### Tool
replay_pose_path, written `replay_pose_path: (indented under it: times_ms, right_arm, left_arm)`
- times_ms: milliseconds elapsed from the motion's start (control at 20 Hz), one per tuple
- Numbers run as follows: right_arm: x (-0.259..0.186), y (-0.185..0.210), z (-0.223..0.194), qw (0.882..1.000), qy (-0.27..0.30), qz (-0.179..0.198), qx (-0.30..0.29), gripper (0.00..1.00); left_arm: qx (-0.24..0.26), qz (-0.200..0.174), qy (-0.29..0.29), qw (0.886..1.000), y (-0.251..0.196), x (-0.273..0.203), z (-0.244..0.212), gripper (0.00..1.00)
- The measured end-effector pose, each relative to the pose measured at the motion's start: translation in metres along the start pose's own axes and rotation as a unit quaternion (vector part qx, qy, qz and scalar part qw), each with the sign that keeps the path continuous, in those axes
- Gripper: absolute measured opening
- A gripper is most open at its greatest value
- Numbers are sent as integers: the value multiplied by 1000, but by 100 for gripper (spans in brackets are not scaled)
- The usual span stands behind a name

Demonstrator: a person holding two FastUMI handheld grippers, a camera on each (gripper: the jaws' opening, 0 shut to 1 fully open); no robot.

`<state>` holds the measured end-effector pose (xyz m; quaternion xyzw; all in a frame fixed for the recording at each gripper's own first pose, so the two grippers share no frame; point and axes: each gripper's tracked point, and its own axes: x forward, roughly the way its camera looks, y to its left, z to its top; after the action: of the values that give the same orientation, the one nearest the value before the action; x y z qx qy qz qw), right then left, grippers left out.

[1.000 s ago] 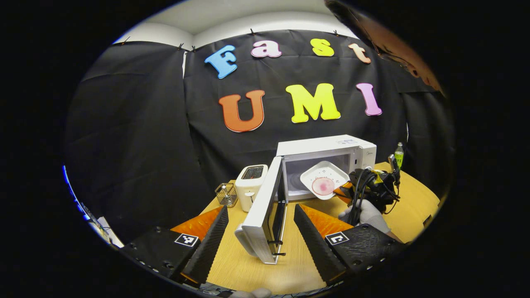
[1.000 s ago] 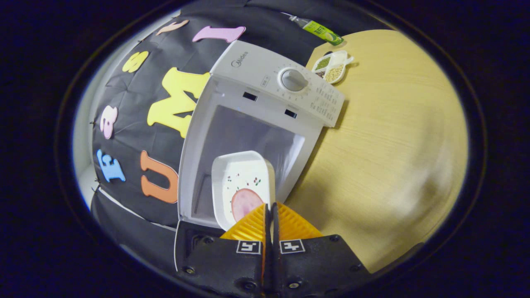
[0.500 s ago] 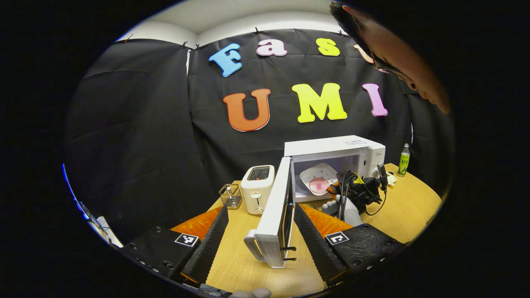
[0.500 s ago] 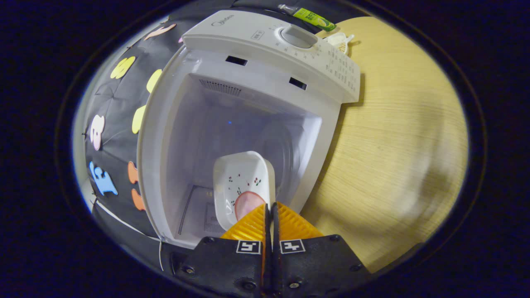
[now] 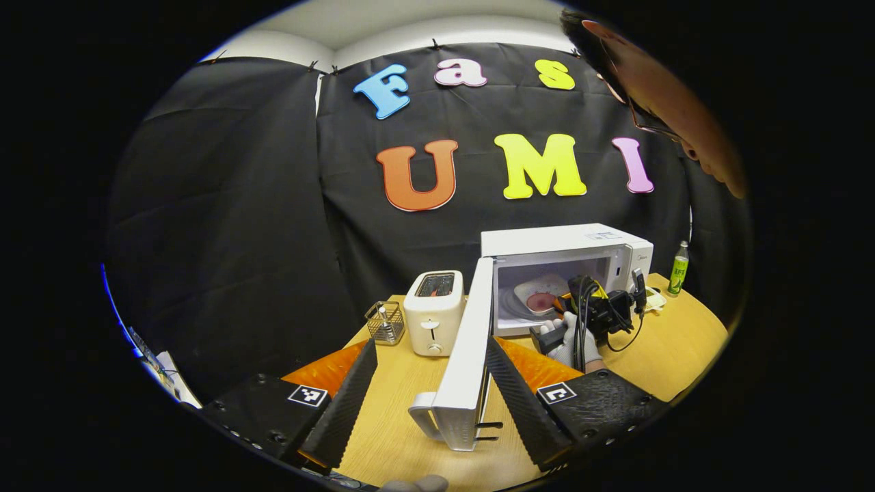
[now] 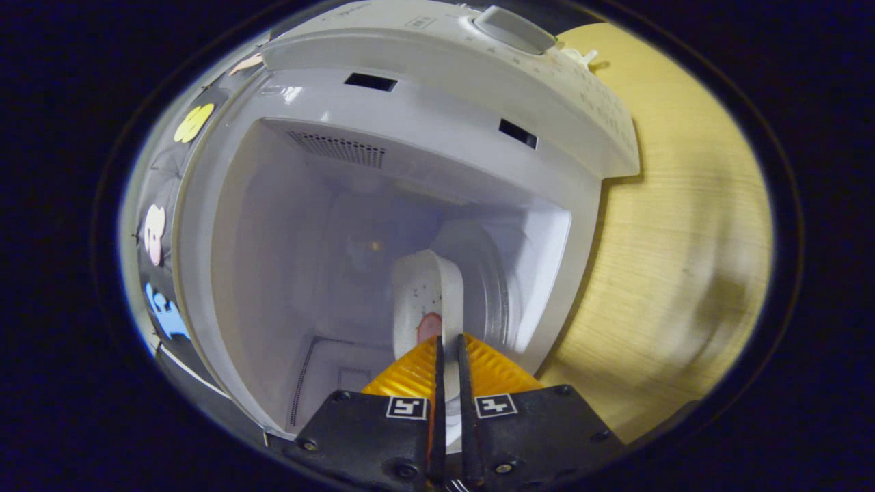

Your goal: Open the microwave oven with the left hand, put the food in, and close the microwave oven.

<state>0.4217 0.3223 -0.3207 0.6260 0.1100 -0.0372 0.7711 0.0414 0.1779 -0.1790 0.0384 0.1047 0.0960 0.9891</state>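
One second ago the dish (image 6: 429, 301) was outside; now the right hand-held gripper (image 6: 448, 348), clamped on its rim, has it inside the microwave (image 5: 567, 273). Left hand-held gripper (image 5: 431, 383) gapes, empty, astride the open door (image 5: 468, 355).

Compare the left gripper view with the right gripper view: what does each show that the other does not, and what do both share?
Left gripper view alone: the toaster, the wire basket, the open microwave door, the green bottle and the gloved hand.

Right gripper view alone: the control knob and the vent holes inside the cavity.

Both: the microwave, the dish of food inside it, pinched by the right tongs, and the wooden table.
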Motion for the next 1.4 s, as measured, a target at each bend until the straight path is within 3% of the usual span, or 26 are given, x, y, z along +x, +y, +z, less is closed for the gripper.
replay_pose_path:
  times_ms: [200,250,300,400,600,650,700,750,950,1300,1350,1400]
  right_arm:
    - [-16,24,11,998,-22,45,-30,38]
    - [-20,28,14,997,-27,51,-48,55]
    - [-26,31,14,996,-30,51,-66,64]
    - [-40,36,19,993,-29,52,-101,98]
    - [-77,45,28,976,-26,42,-212,98]
    - [-86,48,31,972,-21,41,-232,86]
    - [-98,53,31,967,-14,46,-251,98]
    - [-108,57,33,960,-7,50,-276,98]
    - [-158,69,54,932,21,56,-358,100]
    - [-249,89,143,873,-7,41,-486,100]
    - [-261,92,157,863,-14,35,-504,89]
    - [-275,95,169,853,-20,35,-520,100]
  left_arm:
    - [4,0,-8,1000,-1,2,7,95]
    - [3,0,-11,1000,0,1,11,95]
    - [3,1,-12,1000,1,0,13,95]
    - [1,3,-17,1000,2,-1,21,95]
    - [1,-9,-26,1000,-6,-4,37,95]
    - [0,-15,-32,999,-10,-5,45,95]
    - [-1,-19,-40,999,-12,-6,54,95]
    - [-3,-22,-49,999,-14,-7,63,95]
    - [-15,-50,-68,996,-32,-15,85,95]
    - [-28,-76,-77,994,-45,-30,99,95]
    - [-32,-77,-77,994,-44,-31,100,95]
    - [-35,-76,-78,993,-44,-32,99,95]
